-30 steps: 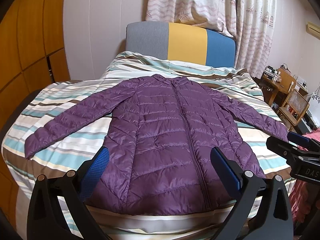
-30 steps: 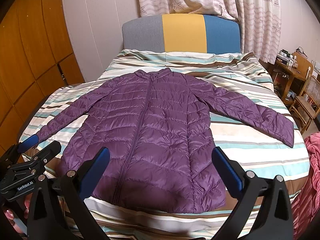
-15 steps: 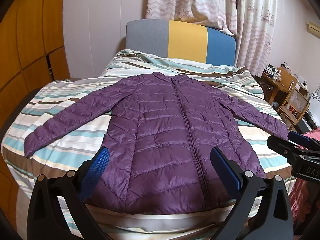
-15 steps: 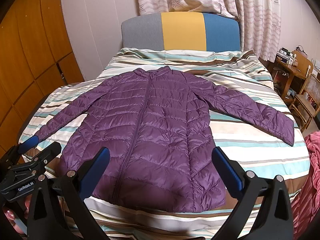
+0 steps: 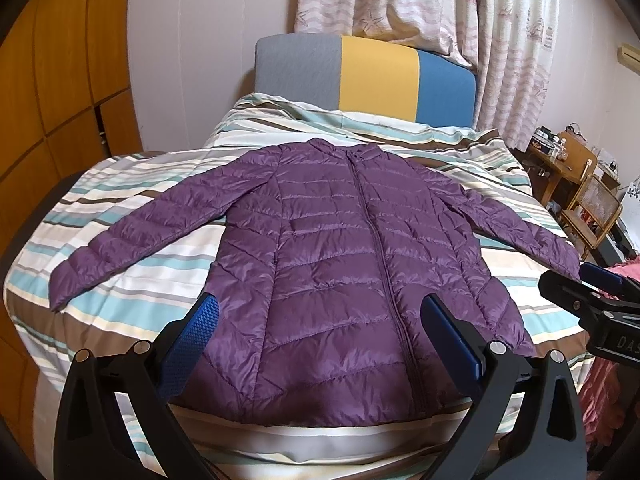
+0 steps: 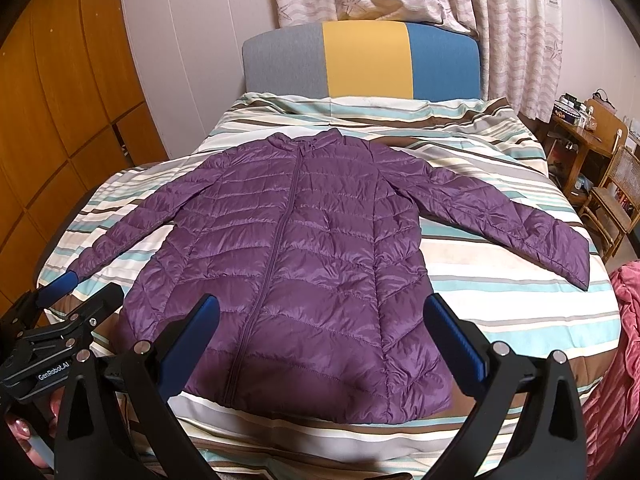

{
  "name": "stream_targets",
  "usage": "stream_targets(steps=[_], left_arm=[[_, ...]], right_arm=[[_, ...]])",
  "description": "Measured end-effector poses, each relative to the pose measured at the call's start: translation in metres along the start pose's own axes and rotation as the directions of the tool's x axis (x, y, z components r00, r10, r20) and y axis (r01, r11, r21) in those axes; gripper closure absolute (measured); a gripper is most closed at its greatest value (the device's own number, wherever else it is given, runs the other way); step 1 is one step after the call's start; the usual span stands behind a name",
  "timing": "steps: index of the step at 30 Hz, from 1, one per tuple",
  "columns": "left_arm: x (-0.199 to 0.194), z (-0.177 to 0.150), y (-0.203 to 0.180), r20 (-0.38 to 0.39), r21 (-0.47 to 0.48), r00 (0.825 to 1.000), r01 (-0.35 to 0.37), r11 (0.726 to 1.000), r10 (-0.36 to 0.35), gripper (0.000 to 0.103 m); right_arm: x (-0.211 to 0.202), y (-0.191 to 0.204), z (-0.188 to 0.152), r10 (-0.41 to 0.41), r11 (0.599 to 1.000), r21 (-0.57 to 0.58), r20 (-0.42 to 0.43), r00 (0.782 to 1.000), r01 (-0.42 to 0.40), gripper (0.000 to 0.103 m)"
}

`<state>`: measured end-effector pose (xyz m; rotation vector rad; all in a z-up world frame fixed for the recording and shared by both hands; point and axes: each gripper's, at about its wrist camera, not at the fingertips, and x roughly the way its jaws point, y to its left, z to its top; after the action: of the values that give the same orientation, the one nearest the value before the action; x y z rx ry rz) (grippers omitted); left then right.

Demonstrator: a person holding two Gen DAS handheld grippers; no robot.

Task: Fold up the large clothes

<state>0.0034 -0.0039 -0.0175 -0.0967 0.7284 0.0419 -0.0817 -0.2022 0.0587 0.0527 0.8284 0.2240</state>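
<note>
A purple quilted jacket (image 5: 344, 272) lies flat and zipped on the striped bed (image 5: 132, 292), collar toward the headboard, both sleeves spread out. It also shows in the right wrist view (image 6: 304, 272). My left gripper (image 5: 320, 320) is open and empty, held above the jacket's hem. My right gripper (image 6: 320, 320) is open and empty, also above the hem. The right gripper shows at the right edge of the left wrist view (image 5: 592, 292). The left gripper shows at the lower left of the right wrist view (image 6: 60, 304).
A grey, yellow and blue headboard (image 5: 368, 76) stands at the far end under curtains (image 5: 432, 4). Wooden cabinets (image 5: 48, 92) line the left wall. A desk and wicker chair (image 5: 592, 204) stand at the right. A pink cloth (image 6: 620, 352) hangs off the bed's right side.
Both grippers have risen and drawn back slightly from the bed; the jacket sits a little lower and farther in both views. The jaws stay open. The jacket has not moved.
</note>
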Motion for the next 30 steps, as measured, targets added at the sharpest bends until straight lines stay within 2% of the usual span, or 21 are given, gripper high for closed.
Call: stream_targets(steps=[16, 22, 30], left_arm=[[0.011, 0.001, 0.004, -0.044, -0.013, 0.998, -0.05, 0.999, 0.05, 0.003], [0.021, 0.003, 0.007, -0.05, -0.008, 0.994, -0.099, 0.995, 0.099, 0.003], [0.057, 0.01, 0.016, -0.084, 0.004, 0.98, -0.18, 0.984, 0.179, 0.003]], right_arm=[[0.013, -0.002, -0.002, 0.009, 1.0, 0.021, -0.041, 0.999, -0.008, 0.002], [0.02, -0.007, -0.002, 0.003, 1.0, 0.025, -0.03, 1.0, -0.003, 0.002], [0.056, -0.05, 0.002, 0.007, 0.992, 0.124, -0.037, 0.999, -0.002, 0.002]])
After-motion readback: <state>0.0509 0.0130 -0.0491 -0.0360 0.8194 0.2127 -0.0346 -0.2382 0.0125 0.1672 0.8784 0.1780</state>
